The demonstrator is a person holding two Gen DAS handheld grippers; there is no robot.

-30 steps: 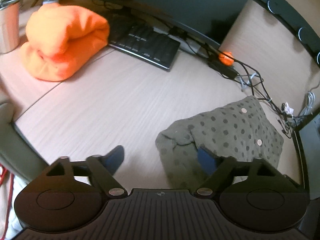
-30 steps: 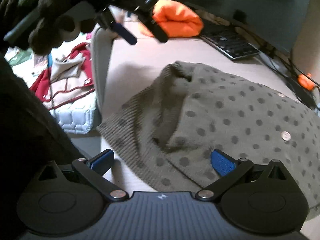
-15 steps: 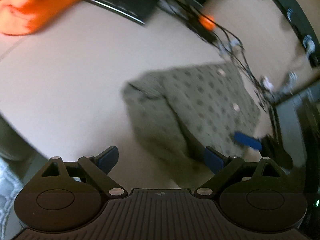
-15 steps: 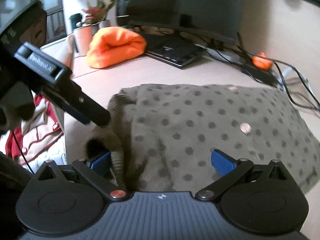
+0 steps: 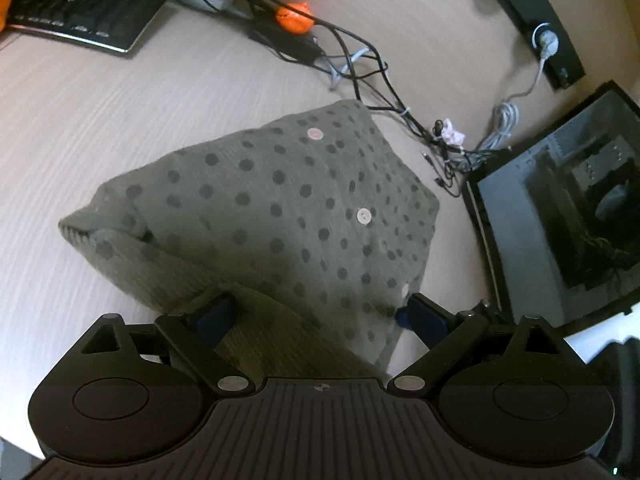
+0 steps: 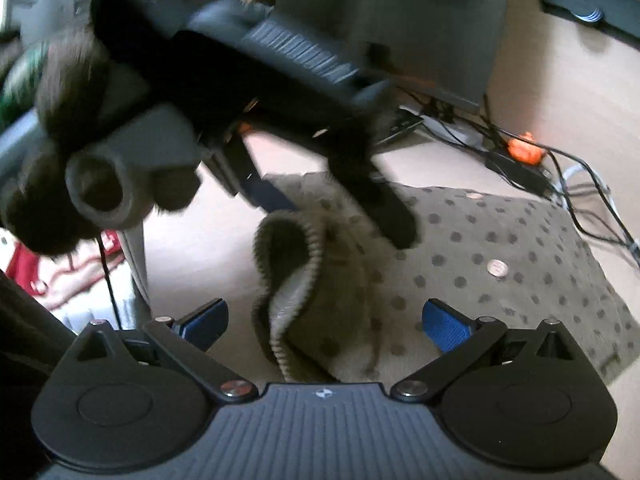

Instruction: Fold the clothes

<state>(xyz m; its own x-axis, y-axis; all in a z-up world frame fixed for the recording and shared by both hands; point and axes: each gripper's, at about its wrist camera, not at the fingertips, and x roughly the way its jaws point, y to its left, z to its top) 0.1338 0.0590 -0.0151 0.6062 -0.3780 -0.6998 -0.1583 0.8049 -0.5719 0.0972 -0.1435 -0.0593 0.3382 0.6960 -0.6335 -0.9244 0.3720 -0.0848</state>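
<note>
An olive green polka-dot cardigan [image 5: 288, 208] with pale buttons lies folded on the light wood desk [image 5: 80, 120]. My left gripper [image 5: 320, 316] is open, its jaws straddling the cardigan's near edge. In the right wrist view the cardigan [image 6: 500, 248] lies ahead, and its ribbed hem [image 6: 288, 280] is lifted and curled up. My right gripper [image 6: 324, 324] is open with the hem between its jaws. The left gripper [image 6: 332, 216] reaches in from the upper left, its fingers over the lifted fabric.
A black keyboard [image 5: 80, 12] lies at the desk's back, with a tangle of cables [image 5: 380, 92] and an orange clip [image 5: 294, 18]. A dark computer case [image 5: 560, 208] stands at the right. A monitor [image 6: 400, 20] stands behind. Red and white clothes [image 6: 60, 276] lie beyond the desk's left edge.
My left gripper has swung right and down onto the cardigan's near edge. My right gripper has closed in on the hem, which has risen and curled.
</note>
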